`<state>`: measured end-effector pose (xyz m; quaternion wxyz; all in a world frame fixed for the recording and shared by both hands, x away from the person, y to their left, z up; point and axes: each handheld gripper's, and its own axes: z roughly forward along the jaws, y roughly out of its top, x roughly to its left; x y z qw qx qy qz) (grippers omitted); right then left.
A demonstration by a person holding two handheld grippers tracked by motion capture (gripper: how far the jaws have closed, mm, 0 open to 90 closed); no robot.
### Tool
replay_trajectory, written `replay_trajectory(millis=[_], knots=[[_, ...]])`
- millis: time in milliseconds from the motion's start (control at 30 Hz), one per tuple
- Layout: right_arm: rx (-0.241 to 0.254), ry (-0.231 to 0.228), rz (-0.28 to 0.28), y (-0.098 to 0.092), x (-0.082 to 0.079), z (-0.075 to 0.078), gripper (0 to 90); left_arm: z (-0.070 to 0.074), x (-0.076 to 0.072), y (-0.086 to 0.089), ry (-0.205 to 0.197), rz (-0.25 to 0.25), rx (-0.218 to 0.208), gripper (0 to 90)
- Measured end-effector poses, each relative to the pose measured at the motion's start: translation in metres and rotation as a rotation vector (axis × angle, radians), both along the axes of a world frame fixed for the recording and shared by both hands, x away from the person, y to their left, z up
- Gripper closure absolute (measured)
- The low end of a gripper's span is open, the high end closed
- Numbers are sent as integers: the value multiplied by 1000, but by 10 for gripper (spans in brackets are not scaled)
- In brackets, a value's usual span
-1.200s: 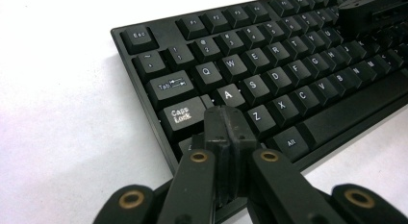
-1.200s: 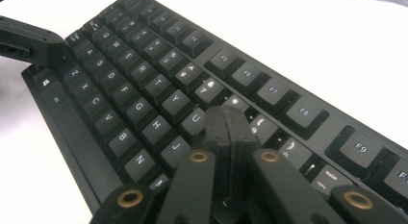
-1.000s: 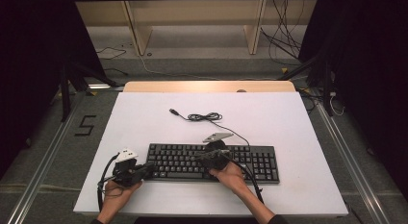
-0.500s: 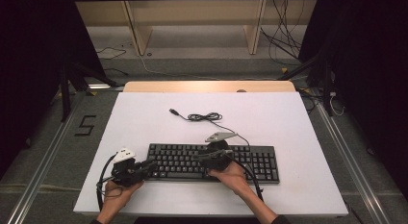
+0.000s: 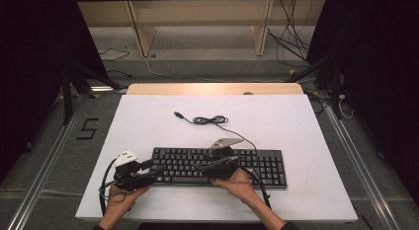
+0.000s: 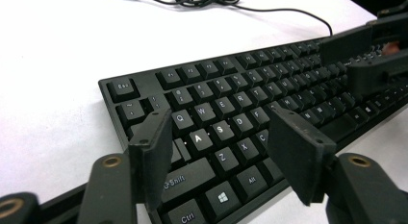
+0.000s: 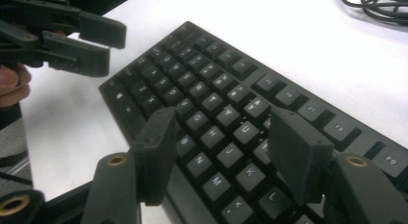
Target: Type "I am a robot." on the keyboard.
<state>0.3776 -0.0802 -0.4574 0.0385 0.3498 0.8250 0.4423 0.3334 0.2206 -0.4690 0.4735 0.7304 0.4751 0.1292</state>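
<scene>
White tabletop [image 5: 296, 121] fills the middle of a dim room. At about 7 o'clock the left gripper [image 5: 157, 172] hovers over the keyboard's [image 5: 257, 166] left end, its jaws just opened wide with nothing held. The black keyboard lies at 6 o'clock, near the front edge. Over its middle the right gripper [image 5: 200, 166] hangs, its jaws likewise just spread, empty. A coiled cable [image 5: 210, 120] lies toward 12 o'clock.

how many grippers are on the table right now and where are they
2. The left gripper hovers at the keyboard's left end; the right gripper is over its middle keys. Both stand open, jaws having just been opening, nothing between them.
</scene>
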Motion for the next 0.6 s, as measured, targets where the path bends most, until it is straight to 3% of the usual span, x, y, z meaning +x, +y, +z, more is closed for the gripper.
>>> replay_trajectory(millis=[167, 333, 600], knots=[[5, -7, 25, 0, -6, 1, 540, 0, 0, 1, -1, 9, -4, 379], [-9, -14, 56, 1, -14, 0, 679, 1, 0, 1, -14, 0, -14, 346], [-23, -12, 85, 1, -22, -1, 812, 2, -2, -1, -39, -26, -31, 321]])
